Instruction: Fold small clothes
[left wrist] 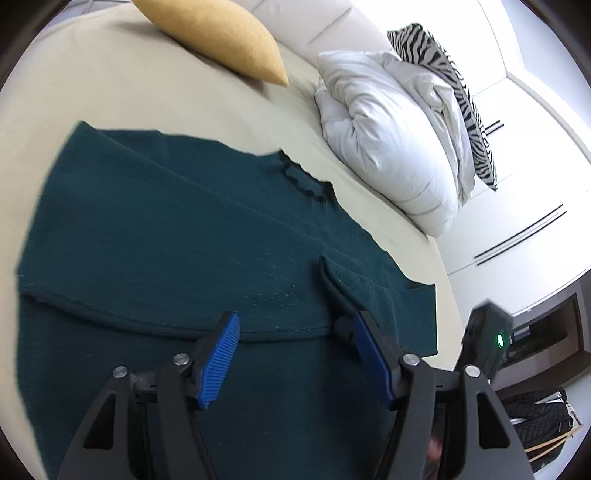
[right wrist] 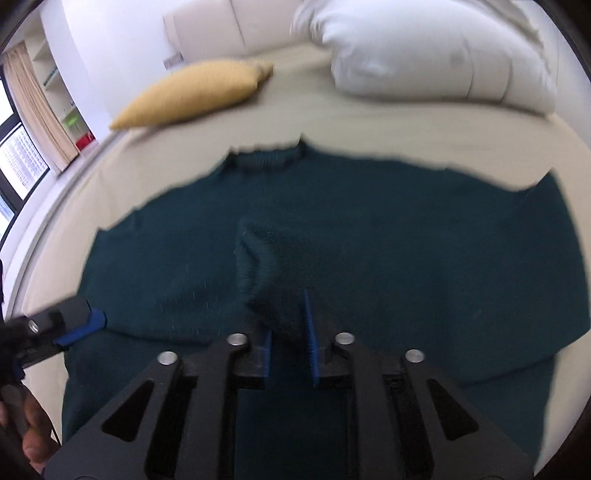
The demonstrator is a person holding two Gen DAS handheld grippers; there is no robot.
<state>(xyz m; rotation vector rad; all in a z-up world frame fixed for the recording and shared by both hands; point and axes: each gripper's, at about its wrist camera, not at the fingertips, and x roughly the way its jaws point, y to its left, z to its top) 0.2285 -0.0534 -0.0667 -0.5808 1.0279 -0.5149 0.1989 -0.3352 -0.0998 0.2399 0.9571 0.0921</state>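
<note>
Spread flat across a beige bed sheet, a dark teal knit sweater, neckline toward the pillows; hem folded up along a seam that runs across the near part of the left wrist view.

At far left of the right wrist view, a curtained window; lower down, part of a hand at the frame edge, gripping a handle; beside it the left gripper reaching in over the sweater's edge (only one blue pad visible there).

In the left wrist view, the left gripper released, blue ribbed pads well apart, nothing between them, hovering above the folded hem; a sleeve end folded inward onto the body just beyond the right pad.

In the right wrist view, the right gripper narrowed around a bunched piece of the teal knit; fabric between the pads, yet real pressing not tellable (heavy motion blur).

Farther back, a mustard yellow cushion on the sheet; right of it a white pillow; behind that, a zebra-striped cushion against the cream upholstered headboard; at far right, white wardrobe doors.
</note>
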